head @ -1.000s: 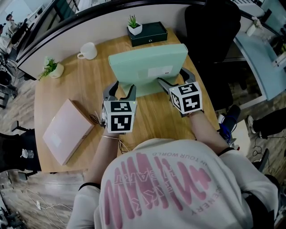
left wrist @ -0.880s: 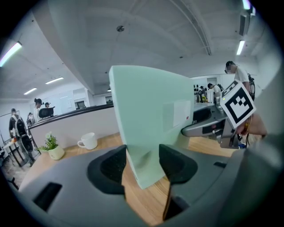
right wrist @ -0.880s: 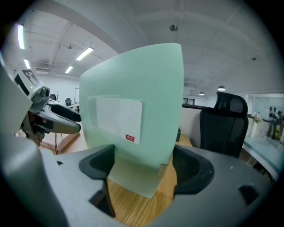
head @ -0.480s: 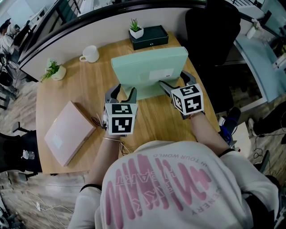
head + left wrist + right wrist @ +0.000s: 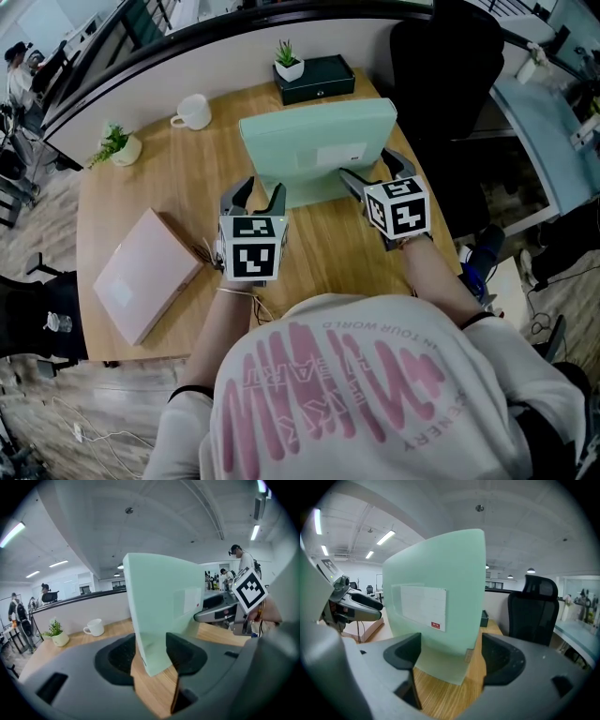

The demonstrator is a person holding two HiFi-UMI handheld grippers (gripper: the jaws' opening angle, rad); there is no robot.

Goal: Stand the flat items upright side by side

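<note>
A mint-green flat box (image 5: 314, 150) stands upright on its long edge on the wooden table (image 5: 187, 187). My left gripper (image 5: 255, 187) straddles its lower left corner; its jaws have just been closing and both pads rest on the box (image 5: 159, 611). At the box's right end, my right gripper (image 5: 366, 164) has one jaw on the labelled face and one behind, shut on the box (image 5: 436, 597). A pink flat box (image 5: 145, 272) lies flat near the table's left edge, away from both grippers.
A white mug (image 5: 192, 112) and a small potted plant (image 5: 120, 145) sit at the table's far left. A black case (image 5: 323, 80) with a second small plant (image 5: 288, 58) stands behind the green box. A black office chair (image 5: 450, 56) is at the right.
The view has shifted slightly; the green box and both grippers keep their places.
</note>
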